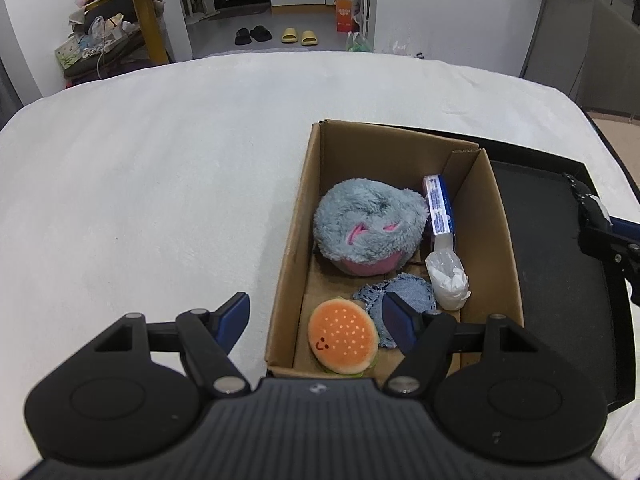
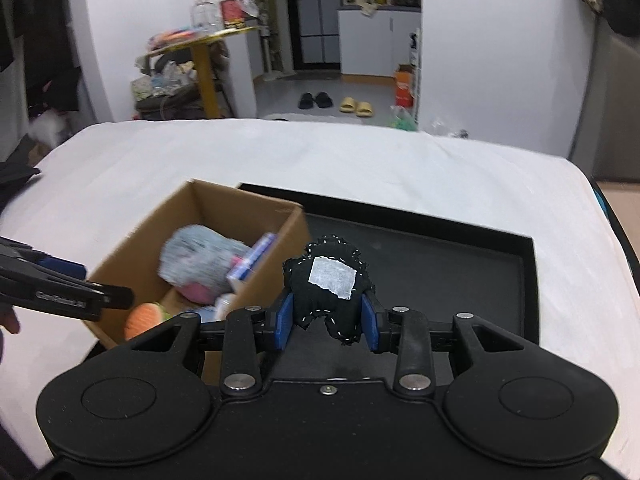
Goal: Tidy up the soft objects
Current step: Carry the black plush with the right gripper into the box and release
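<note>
A cardboard box (image 1: 304, 216) stands on the white bed and holds a grey and pink plush (image 1: 368, 228), a burger plush (image 1: 343, 335), a denim patch (image 1: 404, 294), a blue packet (image 1: 439, 210) and a white bag (image 1: 448, 278). My left gripper (image 1: 316, 322) is open and empty over the box's near left corner. My right gripper (image 2: 329, 322) is shut on a black stitched pouch (image 2: 330, 286) with a white label, held above the black tray (image 2: 440, 264) right of the box (image 2: 132, 256).
The black tray (image 1: 560, 280) lies right of the box, near the bed's right edge. The white bed cover (image 1: 160, 180) spreads left and behind. On the floor beyond are slippers (image 1: 276, 35), a yellow table (image 1: 148, 20) and clutter.
</note>
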`<action>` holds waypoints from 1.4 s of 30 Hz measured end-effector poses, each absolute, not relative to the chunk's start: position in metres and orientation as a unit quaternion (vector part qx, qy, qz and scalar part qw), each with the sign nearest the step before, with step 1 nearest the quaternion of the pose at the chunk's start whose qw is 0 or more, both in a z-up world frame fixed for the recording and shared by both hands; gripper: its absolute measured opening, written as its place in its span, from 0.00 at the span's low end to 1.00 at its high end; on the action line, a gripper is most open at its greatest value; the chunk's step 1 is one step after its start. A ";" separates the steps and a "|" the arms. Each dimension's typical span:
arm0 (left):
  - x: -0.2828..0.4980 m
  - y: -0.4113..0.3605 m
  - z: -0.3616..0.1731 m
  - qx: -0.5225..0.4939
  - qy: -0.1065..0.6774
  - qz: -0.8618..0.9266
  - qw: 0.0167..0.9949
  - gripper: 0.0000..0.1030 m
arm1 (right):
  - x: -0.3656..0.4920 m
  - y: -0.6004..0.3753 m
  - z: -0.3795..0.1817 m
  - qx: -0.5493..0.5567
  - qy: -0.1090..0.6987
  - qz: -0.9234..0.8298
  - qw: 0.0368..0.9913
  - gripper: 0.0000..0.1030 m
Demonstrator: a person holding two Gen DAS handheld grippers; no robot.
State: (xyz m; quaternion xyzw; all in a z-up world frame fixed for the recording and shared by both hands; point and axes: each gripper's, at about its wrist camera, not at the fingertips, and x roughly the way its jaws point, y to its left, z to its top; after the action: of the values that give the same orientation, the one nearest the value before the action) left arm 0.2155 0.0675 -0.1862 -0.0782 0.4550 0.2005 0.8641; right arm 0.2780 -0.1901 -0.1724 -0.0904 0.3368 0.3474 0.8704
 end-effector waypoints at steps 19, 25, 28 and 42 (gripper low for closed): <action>0.202 0.093 -0.194 -0.118 0.449 0.169 0.870 0.28 | 0.247 -0.130 -0.163 -0.127 0.357 0.410 0.829 0.35; 0.201 0.103 -0.198 -0.133 0.448 0.164 0.869 0.15 | 0.246 -0.120 -0.163 -0.134 0.364 0.415 0.823 0.35; 0.200 0.107 -0.198 -0.135 0.449 0.161 0.869 0.09 | 0.244 -0.113 -0.166 -0.136 0.369 0.420 0.818 0.36; 0.200 0.115 -0.201 -0.149 0.450 0.152 0.867 0.08 | 0.240 -0.114 -0.170 -0.143 0.390 0.413 0.810 0.52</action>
State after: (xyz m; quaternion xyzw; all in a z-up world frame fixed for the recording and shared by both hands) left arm 0.1996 0.1154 -0.2013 -0.1485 0.4503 0.1521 0.8672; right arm 0.2398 -0.1136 -0.1698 -0.1435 0.3902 0.4129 0.8103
